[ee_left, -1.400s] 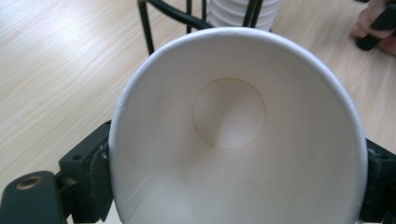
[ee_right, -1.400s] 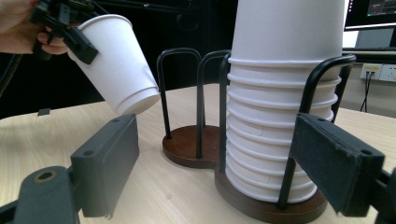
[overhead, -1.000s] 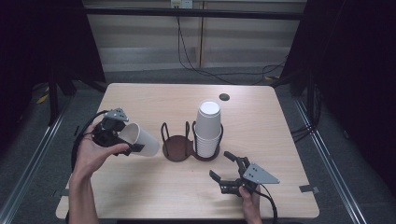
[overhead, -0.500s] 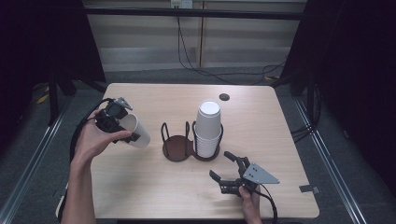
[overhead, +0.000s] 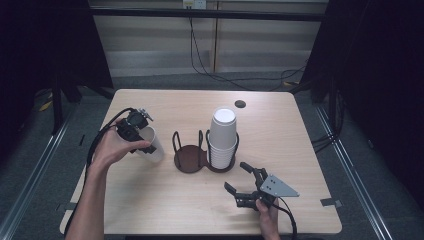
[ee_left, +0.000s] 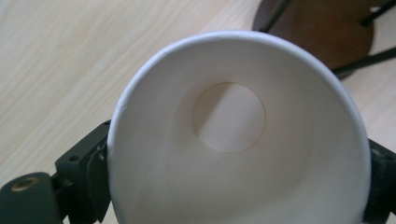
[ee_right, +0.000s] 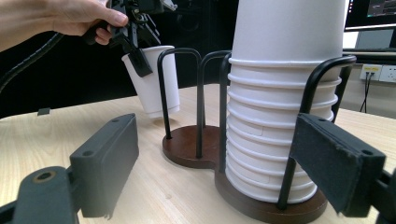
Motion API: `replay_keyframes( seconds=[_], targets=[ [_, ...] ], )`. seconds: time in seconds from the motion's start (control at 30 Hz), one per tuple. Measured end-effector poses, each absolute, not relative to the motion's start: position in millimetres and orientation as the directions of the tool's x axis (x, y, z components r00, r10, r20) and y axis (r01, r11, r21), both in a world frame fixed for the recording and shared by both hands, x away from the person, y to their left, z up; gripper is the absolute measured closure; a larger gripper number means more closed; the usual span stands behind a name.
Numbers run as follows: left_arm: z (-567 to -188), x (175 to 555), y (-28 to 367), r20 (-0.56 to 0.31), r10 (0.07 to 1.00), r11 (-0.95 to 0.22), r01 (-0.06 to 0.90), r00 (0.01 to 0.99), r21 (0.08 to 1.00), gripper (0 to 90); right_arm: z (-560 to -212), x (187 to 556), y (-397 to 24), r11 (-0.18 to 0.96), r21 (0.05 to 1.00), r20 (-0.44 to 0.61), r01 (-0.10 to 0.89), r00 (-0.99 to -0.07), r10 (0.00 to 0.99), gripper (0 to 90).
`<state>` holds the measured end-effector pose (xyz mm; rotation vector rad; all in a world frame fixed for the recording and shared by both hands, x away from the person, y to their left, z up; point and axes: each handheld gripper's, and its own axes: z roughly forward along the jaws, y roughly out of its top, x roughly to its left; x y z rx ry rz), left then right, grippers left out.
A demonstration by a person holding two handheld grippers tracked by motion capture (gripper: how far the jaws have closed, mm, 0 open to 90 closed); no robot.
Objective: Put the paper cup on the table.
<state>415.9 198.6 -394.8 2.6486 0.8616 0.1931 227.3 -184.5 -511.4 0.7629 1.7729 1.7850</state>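
Gripping paper cup, left tool loosening

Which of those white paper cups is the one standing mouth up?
The single cup between the left gripper's jaws, left of the holder. Its mouth faces up; the stacked cups in the holder all sit upside down.
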Motion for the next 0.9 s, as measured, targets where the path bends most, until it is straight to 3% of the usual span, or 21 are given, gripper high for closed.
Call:
replay_keyframes(
  seconds=[0.37,0.9],
  targets=[
    [-406.6,424.0,183.7,0.041,0.588,-0.767,0.539,0.808,0.348,7.7,-511.3,227.8,-184.4,-0.019,0.999,0.039,0.036,-0.704,0.709,15.1],
    [-419.1,426.2,171.4,0.043,0.613,-0.734,0.549,0.789,0.398,5.8,-511.5,227.3,-184.2,-0.021,0.999,0.037,0.031,-0.703,0.71,15.1]
  ],
)
